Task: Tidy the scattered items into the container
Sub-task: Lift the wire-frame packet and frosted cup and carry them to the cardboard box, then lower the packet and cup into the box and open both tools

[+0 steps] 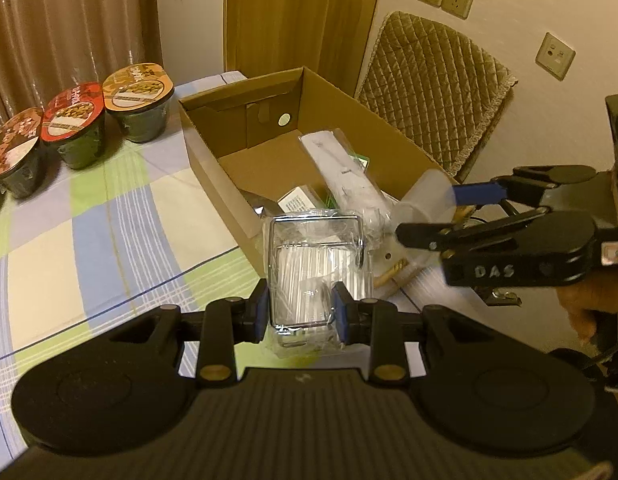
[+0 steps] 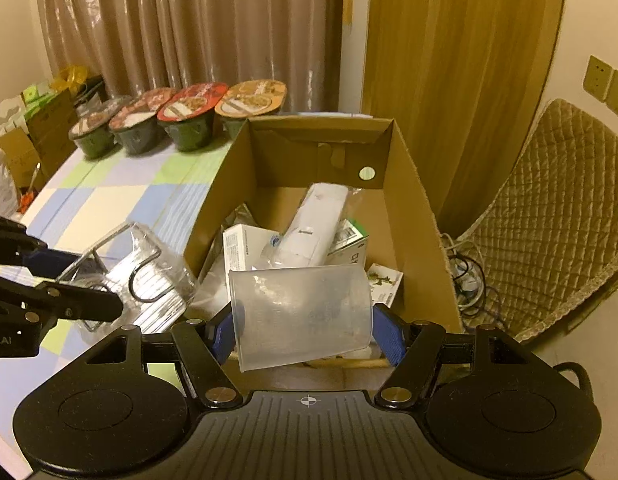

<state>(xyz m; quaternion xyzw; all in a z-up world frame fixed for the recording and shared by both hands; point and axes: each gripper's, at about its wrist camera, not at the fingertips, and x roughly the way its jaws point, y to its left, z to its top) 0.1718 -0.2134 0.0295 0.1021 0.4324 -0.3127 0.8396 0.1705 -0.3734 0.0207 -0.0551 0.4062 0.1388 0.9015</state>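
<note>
My left gripper (image 1: 300, 309) is shut on a plastic-wrapped wire rack (image 1: 317, 264), held just in front of the near rim of the cardboard box (image 1: 213, 184). The same rack (image 2: 149, 272) shows at the left of the right wrist view, beside the box's left wall. My right gripper (image 2: 305, 334) is shut on a clear plastic cup (image 2: 301, 312) lying sideways, over the near end of the cardboard box (image 2: 413, 216). In the box lie a white wrapped device (image 2: 313, 228) and small white cartons (image 2: 245, 244). From the left wrist view the right gripper (image 1: 429, 216) enters from the right with the cup (image 1: 425, 196).
Several sealed instant-noodle bowls (image 2: 189, 120) line the far side of the checked tablecloth (image 1: 109, 208). A quilted chair (image 2: 549, 224) stands right of the box with cables (image 2: 465, 276) on the floor. Curtains hang behind. Cardboard boxes and bags (image 2: 33, 128) sit at far left.
</note>
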